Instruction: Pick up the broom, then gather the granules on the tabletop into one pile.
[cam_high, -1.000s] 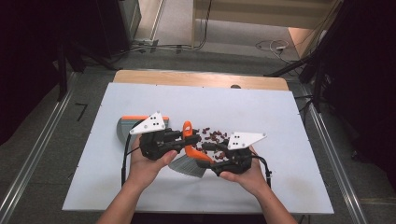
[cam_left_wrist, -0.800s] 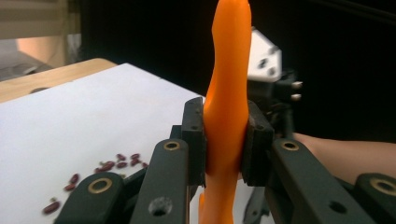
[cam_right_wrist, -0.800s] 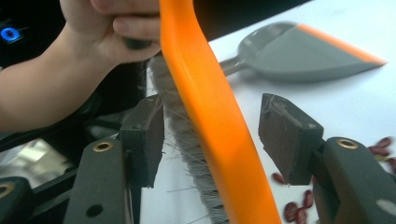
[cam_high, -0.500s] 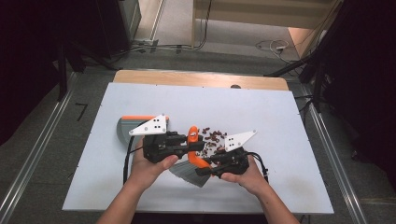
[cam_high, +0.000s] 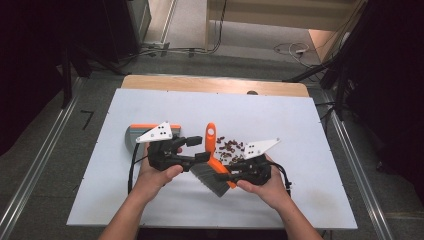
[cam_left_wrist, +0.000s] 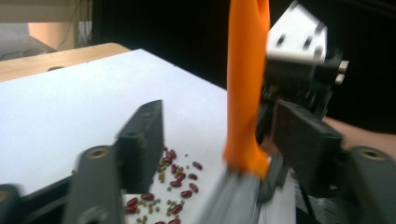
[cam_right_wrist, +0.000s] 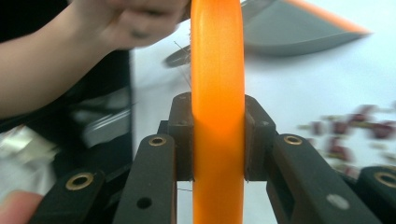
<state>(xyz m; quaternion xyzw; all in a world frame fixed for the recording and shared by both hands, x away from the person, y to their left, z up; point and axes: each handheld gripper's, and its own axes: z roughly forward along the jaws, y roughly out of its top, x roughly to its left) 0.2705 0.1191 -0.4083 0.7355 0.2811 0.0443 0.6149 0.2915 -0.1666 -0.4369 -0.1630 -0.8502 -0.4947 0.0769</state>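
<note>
A brush with an orange handle (cam_high: 211, 137) and grey bristles (cam_high: 207, 176) lies slanted over the white table (cam_high: 300, 125), handle pointing away from me. My right gripper (cam_high: 222, 172) is shut on the handle, and in the right gripper view both pads (cam_right_wrist: 182, 135) press the orange handle (cam_right_wrist: 217, 60). My left gripper (cam_high: 199, 149) has just been opening. In the left gripper view its jaws stand apart around the handle (cam_left_wrist: 245, 84), which is nearer the right jaw. Red beans (cam_high: 231, 146) lie scattered beside the brush.
A grey dustpan with an orange edge (cam_high: 134, 134) lies on the table behind the left hand, also visible as the dustpan (cam_right_wrist: 299, 28). Beans (cam_left_wrist: 175, 179) spread under the left jaws. A wooden strip (cam_high: 215, 84) runs along the table's far edge.
The left jaws have opened off the brush handle and the right jaws have closed on it. The brush has shifted slightly right. Both hands stay almost in place.
</note>
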